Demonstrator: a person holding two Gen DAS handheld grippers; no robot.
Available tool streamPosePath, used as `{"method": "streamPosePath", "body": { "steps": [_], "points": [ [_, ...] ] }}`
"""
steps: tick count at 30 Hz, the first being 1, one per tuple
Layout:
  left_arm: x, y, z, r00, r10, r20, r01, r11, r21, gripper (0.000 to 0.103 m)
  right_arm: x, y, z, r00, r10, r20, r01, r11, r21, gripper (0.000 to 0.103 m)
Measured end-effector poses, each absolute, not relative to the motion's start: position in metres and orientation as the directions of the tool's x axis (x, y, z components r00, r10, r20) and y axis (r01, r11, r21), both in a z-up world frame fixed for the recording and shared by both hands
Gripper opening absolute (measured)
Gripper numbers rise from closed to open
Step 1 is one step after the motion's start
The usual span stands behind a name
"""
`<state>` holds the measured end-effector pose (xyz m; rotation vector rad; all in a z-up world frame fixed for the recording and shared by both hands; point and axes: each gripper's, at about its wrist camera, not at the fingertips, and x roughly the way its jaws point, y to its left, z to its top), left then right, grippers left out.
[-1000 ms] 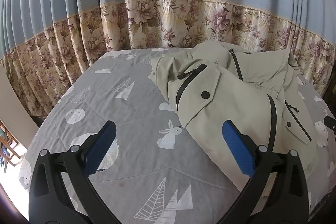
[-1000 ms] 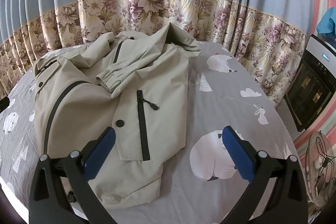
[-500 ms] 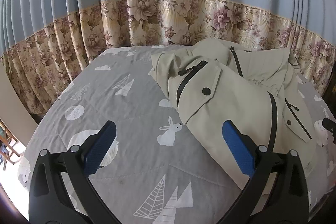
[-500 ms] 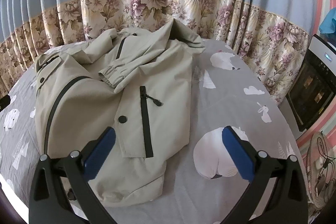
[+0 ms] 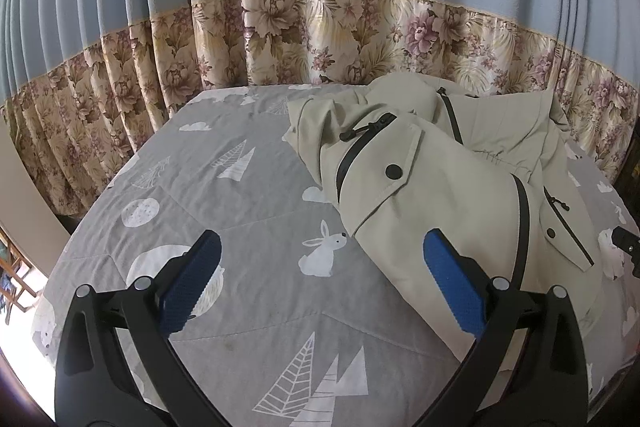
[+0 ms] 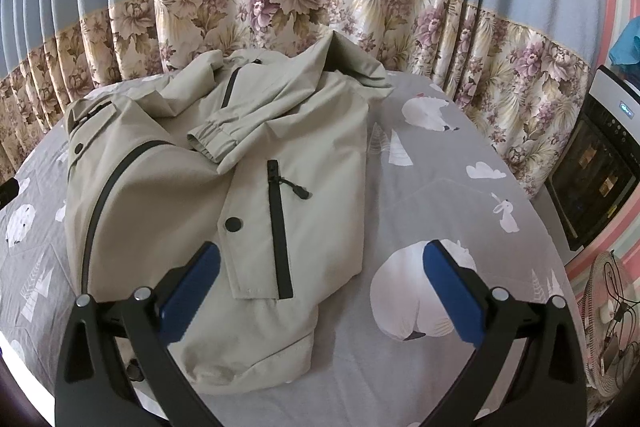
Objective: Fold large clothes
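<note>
A beige jacket (image 5: 448,187) with black zips and snap buttons lies loosely folded on a grey bedsheet (image 5: 240,195) printed with white animals and trees. In the right wrist view the jacket (image 6: 208,211) fills the left and middle, one elastic-cuffed sleeve (image 6: 224,139) laid across its front. My left gripper (image 5: 320,267) hovers open above the sheet just left of the jacket's near edge, holding nothing. My right gripper (image 6: 320,267) is open above the jacket's lower right hem, also empty. The tip of the right gripper (image 5: 624,247) shows at the far right of the left wrist view.
Blue curtains with a floral lower band (image 6: 320,11) hang close behind the bed. A dark-fronted white appliance (image 6: 596,167) and a floor fan (image 6: 612,327) stand right of the bed. The bed's left edge (image 5: 52,267) drops off near a bright floor.
Both views have drifted slightly, so the jacket sits a little lower and nearer in frame. Both grippers stay open and the jacket lies unchanged.
</note>
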<state>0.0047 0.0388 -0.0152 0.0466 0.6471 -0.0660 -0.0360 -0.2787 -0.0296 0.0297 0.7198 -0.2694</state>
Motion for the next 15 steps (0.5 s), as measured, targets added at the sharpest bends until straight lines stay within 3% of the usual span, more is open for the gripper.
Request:
{"method": "streamPosePath", "body": {
  "steps": [15],
  "points": [
    [0.0063,0.0376,-0.0251,0.785,-0.045,-0.618,0.076,0.997,0.024,0.100,-0.0350,-0.2788,-0.0326,0.715,-0.231,-0.659,0.252,0.966,-0.065,0.101]
  ]
}}
